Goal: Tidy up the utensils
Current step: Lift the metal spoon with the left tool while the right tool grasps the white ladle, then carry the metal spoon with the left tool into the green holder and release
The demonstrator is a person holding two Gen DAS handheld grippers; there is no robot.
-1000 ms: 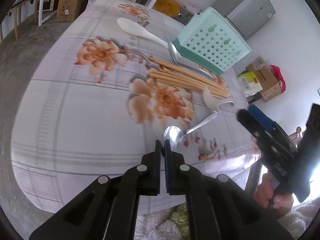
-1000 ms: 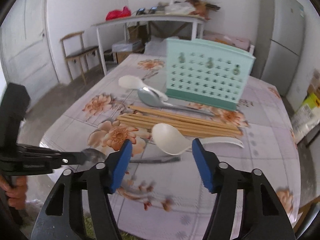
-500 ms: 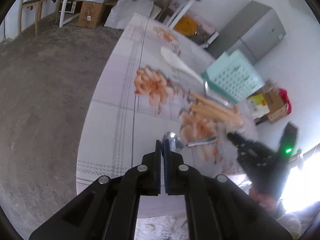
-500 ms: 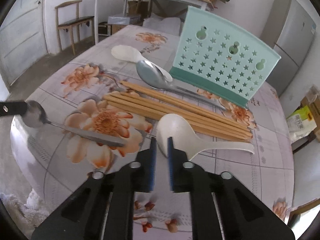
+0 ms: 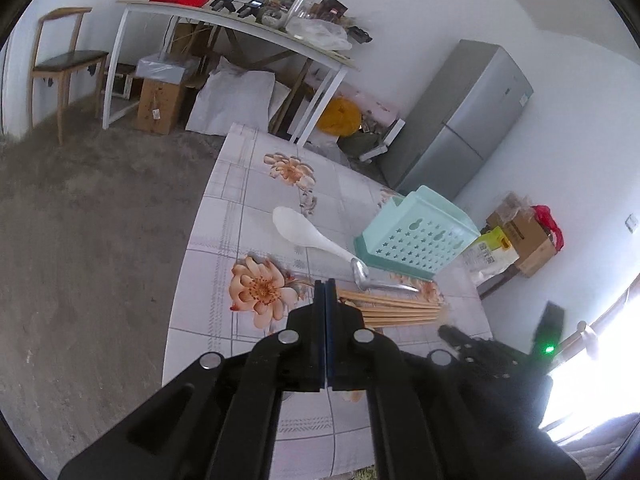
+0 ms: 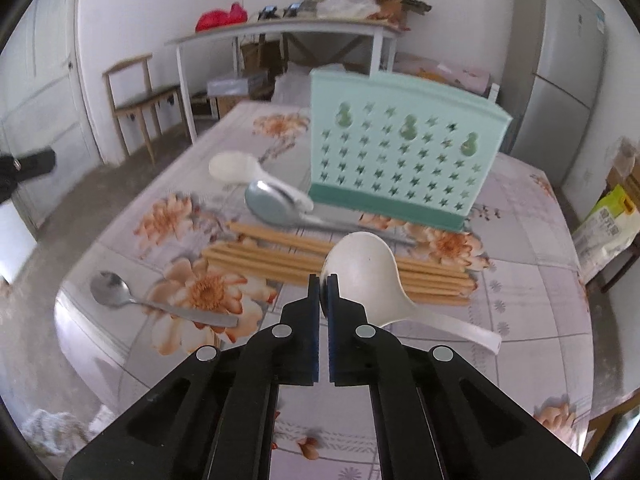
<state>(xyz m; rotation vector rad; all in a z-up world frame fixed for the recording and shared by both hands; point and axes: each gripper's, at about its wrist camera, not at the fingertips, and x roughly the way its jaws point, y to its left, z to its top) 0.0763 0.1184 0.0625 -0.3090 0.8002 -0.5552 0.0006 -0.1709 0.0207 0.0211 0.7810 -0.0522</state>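
My right gripper (image 6: 324,280) is shut on the bowl rim of a white soup ladle (image 6: 364,276) and holds it above the table, its handle pointing right. A small metal spoon (image 6: 120,292) lies on the cloth at the front left. Wooden chopsticks (image 6: 304,260) lie in a bundle mid-table. A large metal spoon (image 6: 272,208) and a white rice paddle (image 6: 236,168) lie before the mint utensil holder (image 6: 400,160). My left gripper (image 5: 325,286) is shut and empty, raised above the table's near-left side; the holder (image 5: 416,236) shows beyond it.
The flowered tablecloth (image 6: 520,300) covers the table. A grey fridge (image 6: 560,68) stands at the back right. A white side table (image 6: 288,28) with clutter and a wooden chair (image 6: 136,96) stand behind. Boxes and bags (image 5: 520,232) lie on the floor to the right.
My right gripper shut on the white ladle and lifted it. My left gripper let go of the small metal spoon, which now lies on the cloth, and pulled up and back.
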